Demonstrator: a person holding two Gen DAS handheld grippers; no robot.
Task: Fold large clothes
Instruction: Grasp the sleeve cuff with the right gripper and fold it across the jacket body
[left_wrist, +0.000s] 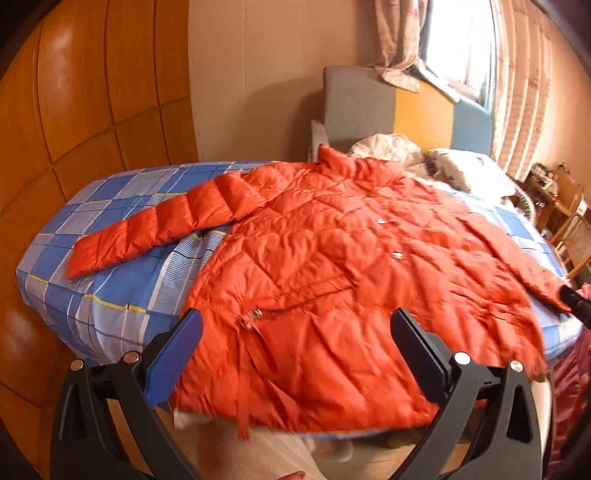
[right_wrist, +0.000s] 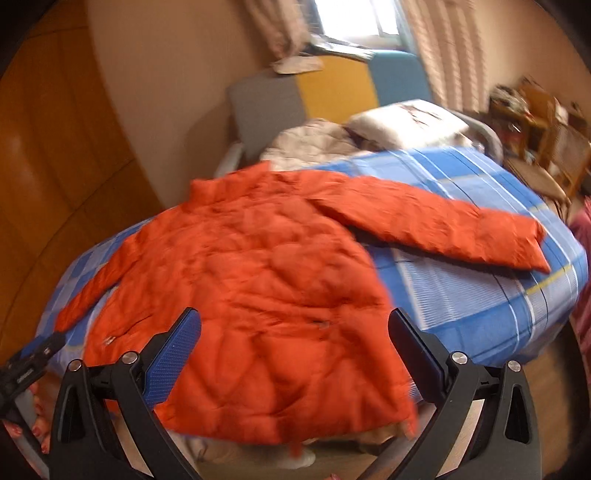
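Orange jacket (left_wrist: 325, 258) spread flat on bed (left_wrist: 110, 295), hem overhanging near edge, both sleeves stretched toward side edges. Left gripper (left_wrist: 295, 354) fingers wide, empty, hovering over hem. Right gripper (right_wrist: 295, 354) fingers wide too, empty, above hem.

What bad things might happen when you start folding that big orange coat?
The puffy orange jacket has its hem hanging over the edge of the bed, so a tug might slide it off. The open left gripper could snag the metal zipper pull. The sleeves are spread wide, and slippery quilted fabric may spring back unfolded.
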